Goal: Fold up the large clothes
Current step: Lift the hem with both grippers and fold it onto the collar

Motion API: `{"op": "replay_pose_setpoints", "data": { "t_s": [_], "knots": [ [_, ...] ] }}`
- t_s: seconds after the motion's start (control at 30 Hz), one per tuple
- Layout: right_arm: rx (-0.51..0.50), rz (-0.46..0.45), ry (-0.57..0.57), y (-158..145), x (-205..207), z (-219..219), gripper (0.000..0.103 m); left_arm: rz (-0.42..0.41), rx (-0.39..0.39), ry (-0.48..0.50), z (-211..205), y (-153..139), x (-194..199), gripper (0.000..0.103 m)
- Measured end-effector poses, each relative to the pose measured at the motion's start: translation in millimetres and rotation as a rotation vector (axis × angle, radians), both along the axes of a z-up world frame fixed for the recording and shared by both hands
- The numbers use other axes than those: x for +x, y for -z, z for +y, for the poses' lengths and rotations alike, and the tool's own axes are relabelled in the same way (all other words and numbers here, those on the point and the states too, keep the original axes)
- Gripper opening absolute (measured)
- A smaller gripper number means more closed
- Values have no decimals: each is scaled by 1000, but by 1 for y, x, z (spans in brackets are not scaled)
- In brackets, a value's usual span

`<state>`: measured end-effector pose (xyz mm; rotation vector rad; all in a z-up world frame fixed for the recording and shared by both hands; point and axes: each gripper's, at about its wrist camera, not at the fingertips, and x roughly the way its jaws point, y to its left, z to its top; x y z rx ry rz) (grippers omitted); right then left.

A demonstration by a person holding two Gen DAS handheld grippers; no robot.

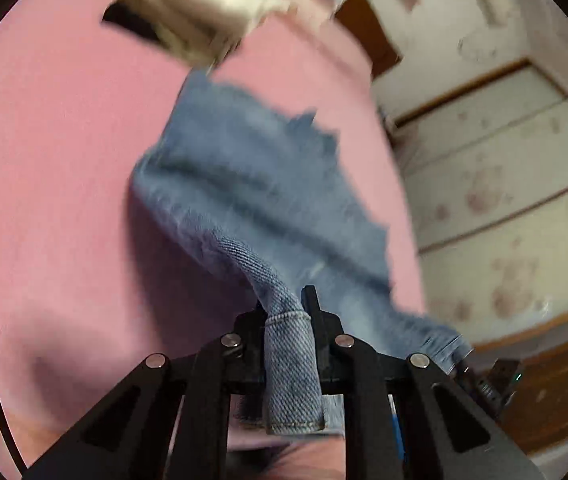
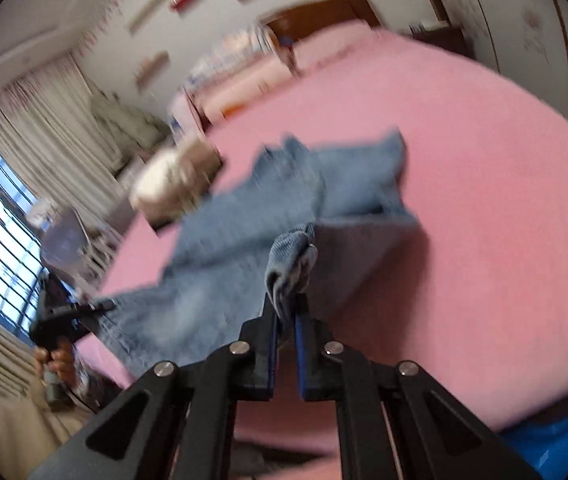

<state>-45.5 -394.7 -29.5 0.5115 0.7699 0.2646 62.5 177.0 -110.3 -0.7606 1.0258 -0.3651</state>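
Observation:
A pair of blue jeans lies stretched over a pink bed. My left gripper is shut on a hemmed edge of the jeans, with the denim running back between its fingers. My right gripper is shut on another bunched denim edge of the jeans and lifts it above the bed. The left gripper also shows at the left of the right wrist view, holding the far corner of the jeans. Both views are blurred.
A folded cream and dark garment lies on the bed beyond the jeans; it also shows in the right wrist view. Wardrobe doors stand to the right of the bed. A window with curtains is at the left.

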Motion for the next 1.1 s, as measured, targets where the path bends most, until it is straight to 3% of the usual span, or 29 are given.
{"op": "replay_pose_setpoints", "data": {
  "t_s": [0.1,0.23,0.33,0.43,0.53,0.6,0.63,0.7,0.8,0.87,1.0,1.1],
  "knots": [
    [46,-70,42,-22,49,-14,6,-55,-33,-89,4,-28,48,11],
    [68,-96,110,-28,127,-34,6,-66,-6,-178,8,-33,126,11],
    [80,-84,178,-13,194,-48,4,-28,39,-212,-1,-12,197,12],
    [46,-13,279,27,257,-58,3,49,129,-220,-12,30,257,14],
    [11,167,378,87,303,-69,7,204,233,-184,-25,86,305,27],
    [18,242,366,110,316,-68,7,265,237,-166,-29,109,316,39],
    [12,260,349,118,321,-67,8,259,231,-171,-29,111,317,39],
    [-13,257,320,123,322,-64,9,236,173,-140,-27,109,319,55],
    [-62,258,298,129,322,-65,32,173,101,-86,-19,95,315,58],
    [-92,263,278,134,320,-64,33,123,96,-65,-12,83,313,59],
    [-131,291,211,145,327,-58,33,-1,278,-8,-14,60,308,62],
    [-220,311,177,153,334,-49,33,-40,365,52,-24,59,312,62]
  ]
}}
